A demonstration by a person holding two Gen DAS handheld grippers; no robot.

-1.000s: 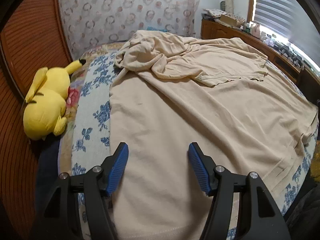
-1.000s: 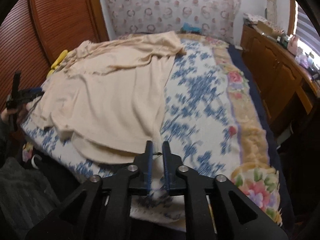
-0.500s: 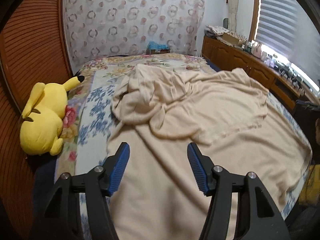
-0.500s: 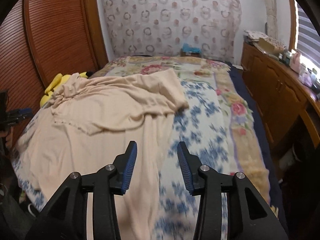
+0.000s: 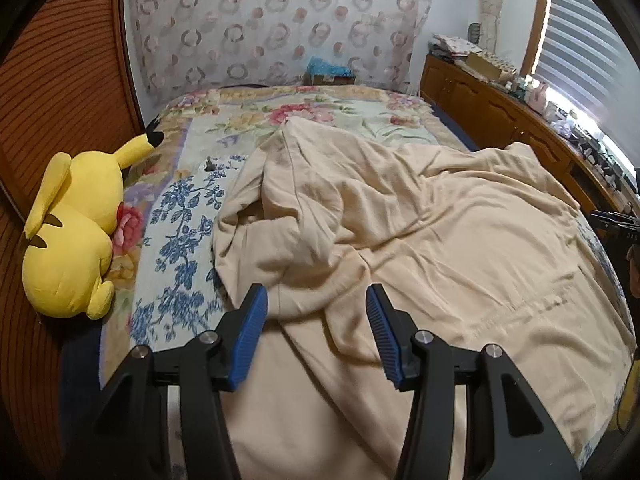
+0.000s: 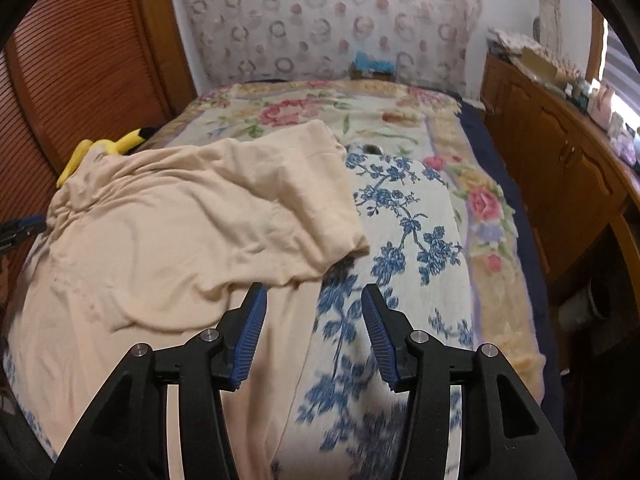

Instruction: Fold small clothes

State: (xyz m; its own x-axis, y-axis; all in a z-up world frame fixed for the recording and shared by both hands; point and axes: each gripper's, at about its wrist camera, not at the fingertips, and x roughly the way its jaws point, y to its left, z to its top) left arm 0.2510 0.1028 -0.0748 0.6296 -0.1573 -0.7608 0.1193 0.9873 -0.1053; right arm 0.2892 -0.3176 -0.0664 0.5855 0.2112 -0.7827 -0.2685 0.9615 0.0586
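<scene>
A cream shirt lies spread and partly folded back over a floral bedspread. Its upper part is bunched into a crumpled heap toward the left. My left gripper hovers above the shirt near that heap, its jaws closing, with nothing pinched between the blue pads. In the right wrist view the same shirt covers the left half of the bed, one sleeve flopped over to the right. My right gripper hangs over the shirt's right edge and the bedspread, jaws opening, empty.
A yellow plush toy lies at the bed's left edge beside a slatted wooden door. A wooden dresser with clutter on top runs along the right side. The other gripper's tip shows at the right edge.
Both grippers have travelled up the bed toward the headboard. The right gripper, shut a second ago, has opened and let go of the hem. The left jaws have narrowed slightly.
</scene>
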